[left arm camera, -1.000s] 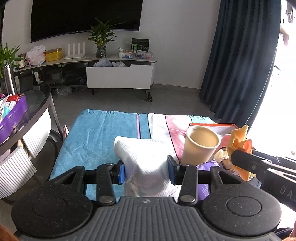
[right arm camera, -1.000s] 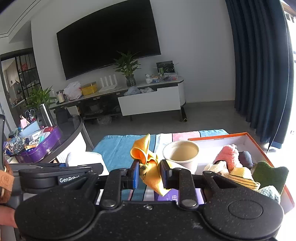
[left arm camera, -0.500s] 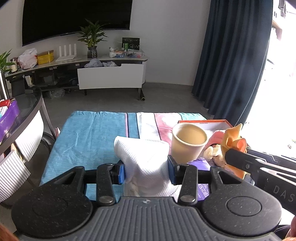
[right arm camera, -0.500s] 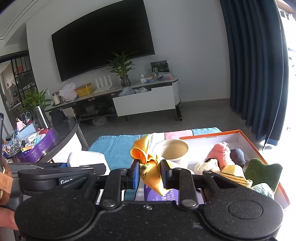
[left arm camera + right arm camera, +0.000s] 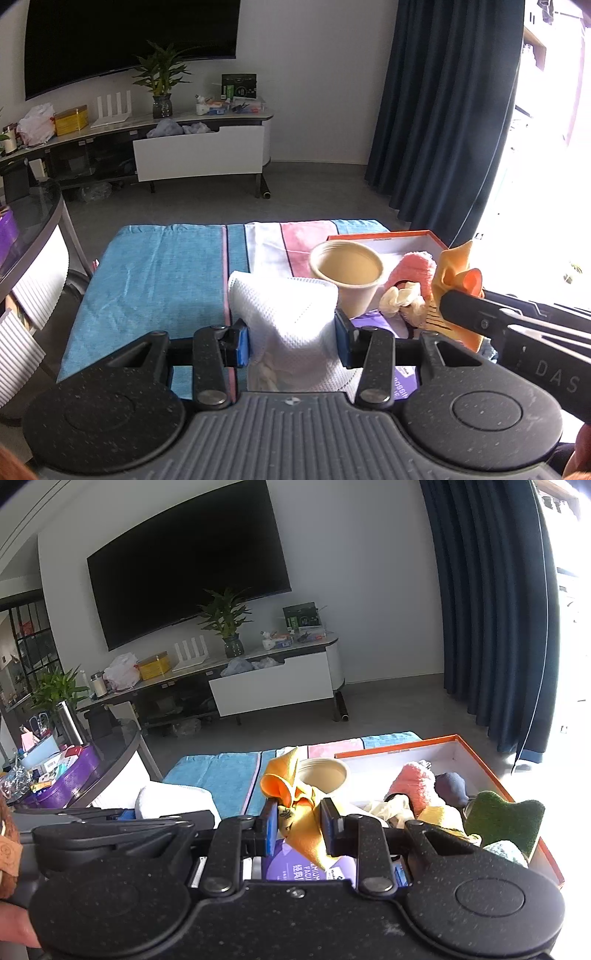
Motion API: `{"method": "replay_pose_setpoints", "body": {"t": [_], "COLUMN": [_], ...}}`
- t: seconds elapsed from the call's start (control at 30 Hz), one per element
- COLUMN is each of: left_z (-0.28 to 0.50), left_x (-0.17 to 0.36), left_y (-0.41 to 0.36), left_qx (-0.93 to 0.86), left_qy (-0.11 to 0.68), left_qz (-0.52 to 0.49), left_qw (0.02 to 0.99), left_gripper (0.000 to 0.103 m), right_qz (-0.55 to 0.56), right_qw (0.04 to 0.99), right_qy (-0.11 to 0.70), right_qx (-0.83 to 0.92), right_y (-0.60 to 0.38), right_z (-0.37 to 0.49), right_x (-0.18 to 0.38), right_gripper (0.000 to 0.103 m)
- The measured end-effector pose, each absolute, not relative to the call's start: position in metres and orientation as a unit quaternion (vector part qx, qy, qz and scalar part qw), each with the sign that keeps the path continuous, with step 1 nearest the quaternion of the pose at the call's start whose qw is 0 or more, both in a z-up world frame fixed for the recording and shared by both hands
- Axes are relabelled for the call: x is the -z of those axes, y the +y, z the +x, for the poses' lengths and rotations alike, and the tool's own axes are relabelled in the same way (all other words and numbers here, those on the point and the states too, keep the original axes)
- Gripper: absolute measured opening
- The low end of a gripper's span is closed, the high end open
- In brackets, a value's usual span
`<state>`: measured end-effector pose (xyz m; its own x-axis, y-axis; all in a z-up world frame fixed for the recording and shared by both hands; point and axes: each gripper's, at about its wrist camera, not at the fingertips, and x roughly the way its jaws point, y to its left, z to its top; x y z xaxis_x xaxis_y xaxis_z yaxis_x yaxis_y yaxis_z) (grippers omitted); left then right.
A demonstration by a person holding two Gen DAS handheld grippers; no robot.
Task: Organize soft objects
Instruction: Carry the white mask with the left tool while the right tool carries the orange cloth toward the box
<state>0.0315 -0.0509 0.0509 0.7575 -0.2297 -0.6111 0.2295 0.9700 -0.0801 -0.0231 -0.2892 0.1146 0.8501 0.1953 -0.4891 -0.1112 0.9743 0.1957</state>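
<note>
My left gripper (image 5: 291, 341) is shut on a white mesh cloth (image 5: 288, 310) and holds it above the striped blue, white and pink towel (image 5: 162, 273). My right gripper (image 5: 298, 825) is shut on an orange-yellow cloth (image 5: 295, 797), which also shows at the right of the left wrist view (image 5: 456, 273). An orange-rimmed box (image 5: 458, 740) to the right holds several soft items: a pink fuzzy one (image 5: 412, 786), a dark blue one (image 5: 448, 782), a green one (image 5: 502, 818) and a cream one (image 5: 388, 808).
A beige paper cup (image 5: 347, 273) stands upright by the box's left edge. A purple packet (image 5: 295, 867) lies under the grippers. A glass round table (image 5: 110, 753) with a purple tray (image 5: 70, 782) stands at the left. A TV bench (image 5: 147, 147) and dark curtains (image 5: 443, 110) stand behind.
Both grippers have shifted rightward toward the box, each keeping its cloth. The cup and box now sit more toward the left in both views.
</note>
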Motion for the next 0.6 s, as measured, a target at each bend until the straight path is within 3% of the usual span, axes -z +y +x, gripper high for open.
{"method": "replay_pose_setpoints", "body": {"t": [0.6], "left_z": [0.036], "left_x": [-0.053], "left_y": [-0.073], "left_qx": [0.146], "left_qy": [0.321], "left_qz": [0.014], "left_qw": [0.936], "left_gripper": [0.044], "right_qz": [0.089], "right_qw": [0.96], "right_qy": [0.257], "right_qx": [-0.061], "right_y": [-0.307], "right_z": [-0.024], "right_x": [-0.115], "right_gripper": [0.03]}}
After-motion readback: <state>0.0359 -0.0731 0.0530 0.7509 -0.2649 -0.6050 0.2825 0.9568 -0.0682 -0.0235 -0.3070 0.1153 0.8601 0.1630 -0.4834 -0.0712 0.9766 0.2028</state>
